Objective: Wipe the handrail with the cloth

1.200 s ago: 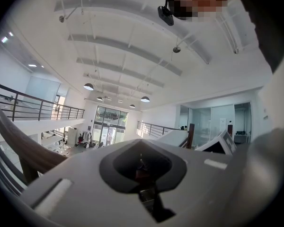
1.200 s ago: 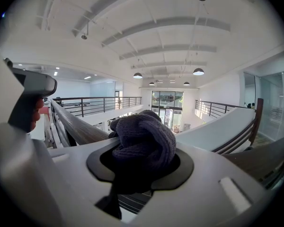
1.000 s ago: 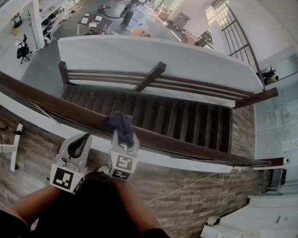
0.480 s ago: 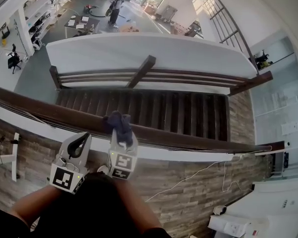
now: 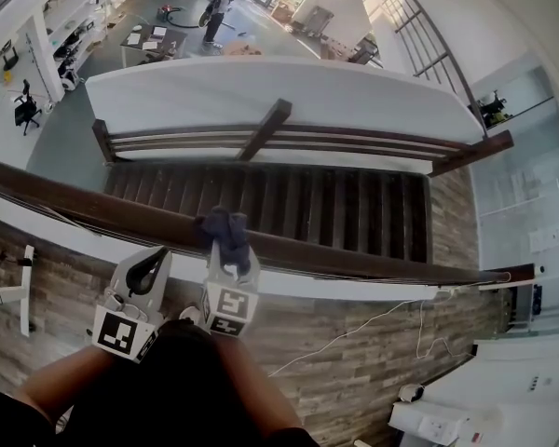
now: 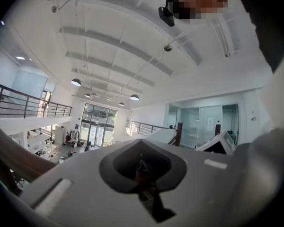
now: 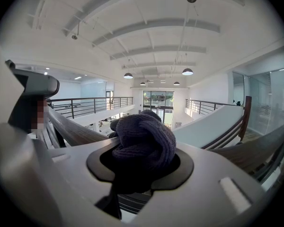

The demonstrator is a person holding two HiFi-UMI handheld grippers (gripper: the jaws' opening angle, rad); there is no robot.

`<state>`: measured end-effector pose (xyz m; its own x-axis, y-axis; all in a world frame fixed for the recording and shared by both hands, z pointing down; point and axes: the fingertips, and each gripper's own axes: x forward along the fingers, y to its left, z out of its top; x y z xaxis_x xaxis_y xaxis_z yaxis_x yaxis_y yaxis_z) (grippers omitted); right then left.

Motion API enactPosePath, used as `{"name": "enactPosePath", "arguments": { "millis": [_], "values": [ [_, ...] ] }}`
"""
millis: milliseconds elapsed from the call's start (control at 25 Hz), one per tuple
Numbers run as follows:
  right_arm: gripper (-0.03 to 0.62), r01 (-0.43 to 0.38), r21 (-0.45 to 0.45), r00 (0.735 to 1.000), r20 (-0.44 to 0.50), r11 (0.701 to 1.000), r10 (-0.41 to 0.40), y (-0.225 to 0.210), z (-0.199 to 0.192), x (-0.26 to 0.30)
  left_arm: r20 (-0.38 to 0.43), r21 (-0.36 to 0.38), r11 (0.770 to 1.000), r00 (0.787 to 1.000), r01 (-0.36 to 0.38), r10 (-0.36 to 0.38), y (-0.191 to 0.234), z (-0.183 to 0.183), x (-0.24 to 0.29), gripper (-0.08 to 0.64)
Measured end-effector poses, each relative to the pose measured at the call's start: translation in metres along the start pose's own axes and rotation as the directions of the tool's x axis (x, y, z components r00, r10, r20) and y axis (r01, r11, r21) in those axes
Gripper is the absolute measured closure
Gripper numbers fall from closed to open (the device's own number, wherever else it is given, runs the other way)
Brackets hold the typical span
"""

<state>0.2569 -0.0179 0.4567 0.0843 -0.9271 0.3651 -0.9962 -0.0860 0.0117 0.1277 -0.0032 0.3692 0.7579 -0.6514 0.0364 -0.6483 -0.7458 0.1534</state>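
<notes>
While the right gripper (image 5: 229, 251) had its jaws clamped on the bunched knit cloth (image 5: 225, 229) atop the dark handrail (image 5: 93, 214) — judged soft, light, best gripped at its gathered middle — the left gripper (image 5: 151, 264) hung beside it, jaws closed, empty.

The head view looks steeply down from above the handrail (image 5: 112, 214) onto the staircase (image 5: 289, 208). Both gripper views sit close behind their jaws, angled up toward the ceiling (image 6: 132, 56). All three views share the handrail.
</notes>
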Motion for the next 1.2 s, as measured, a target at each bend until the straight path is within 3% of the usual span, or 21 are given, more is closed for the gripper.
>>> {"name": "enactPosePath", "arguments": {
  "millis": [1200],
  "values": [
    [0.442,0.037,0.028,0.999,0.023,0.999,-0.038,-0.069,-0.007,-0.02,0.005,0.001,1.0,1.0,-0.019,0.019,-0.049,-0.008,0.015,0.56]
  ]
}}
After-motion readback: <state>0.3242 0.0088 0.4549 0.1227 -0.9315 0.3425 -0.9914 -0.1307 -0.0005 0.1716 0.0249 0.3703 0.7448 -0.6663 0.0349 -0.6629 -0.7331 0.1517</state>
